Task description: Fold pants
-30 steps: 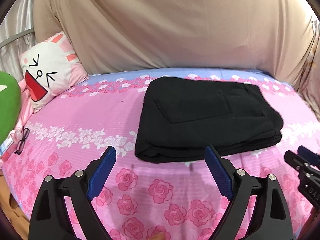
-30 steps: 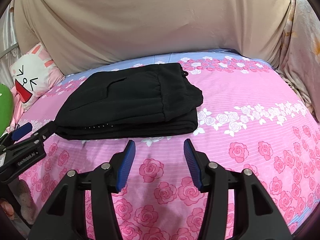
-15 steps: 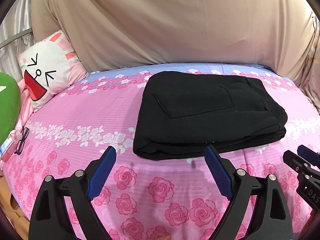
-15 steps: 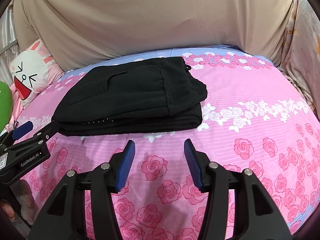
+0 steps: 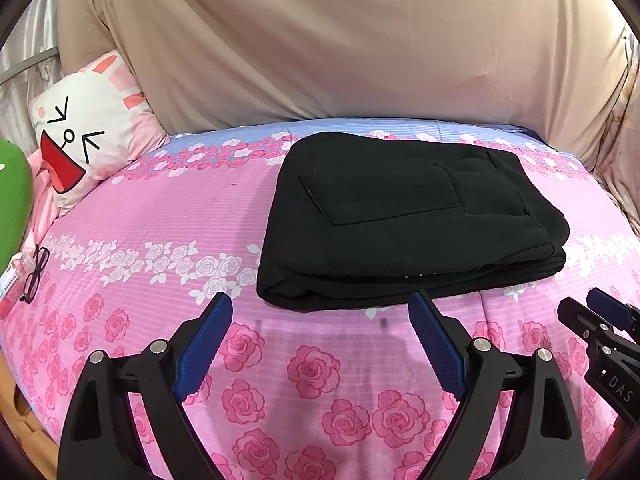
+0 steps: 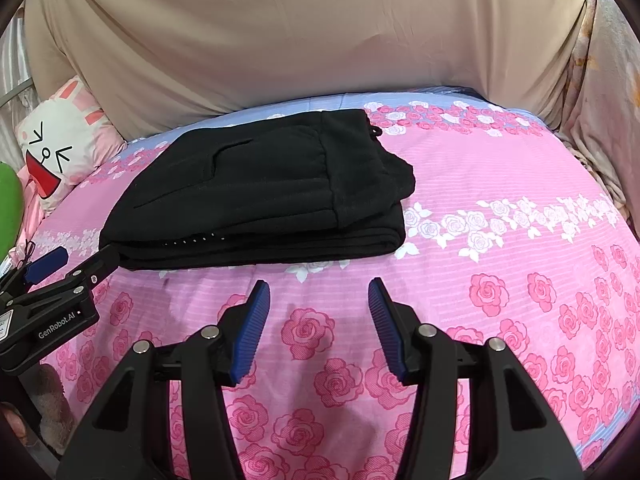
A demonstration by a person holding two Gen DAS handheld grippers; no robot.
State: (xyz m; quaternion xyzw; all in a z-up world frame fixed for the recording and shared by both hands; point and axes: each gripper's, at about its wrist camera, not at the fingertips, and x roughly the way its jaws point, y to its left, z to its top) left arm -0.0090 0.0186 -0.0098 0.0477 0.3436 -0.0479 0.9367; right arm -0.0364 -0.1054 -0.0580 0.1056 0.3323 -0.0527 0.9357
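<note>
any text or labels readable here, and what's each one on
"GenRobot.AI": on the body of the left gripper, seen in the right wrist view.
"DAS": on the body of the right gripper, seen in the left wrist view; cut off by the edge of the view.
White sticker on the left gripper's body: too small to read.
Small packet beside the glasses: print too blurred to read.

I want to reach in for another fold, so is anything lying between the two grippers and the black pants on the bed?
Nothing visible does. Only bare rose-print bedsheet lies between the open left gripper and the folded black pants, and likewise ahead of the open right gripper. The eyeglasses and the bunny pillow sit far to the side.
</note>
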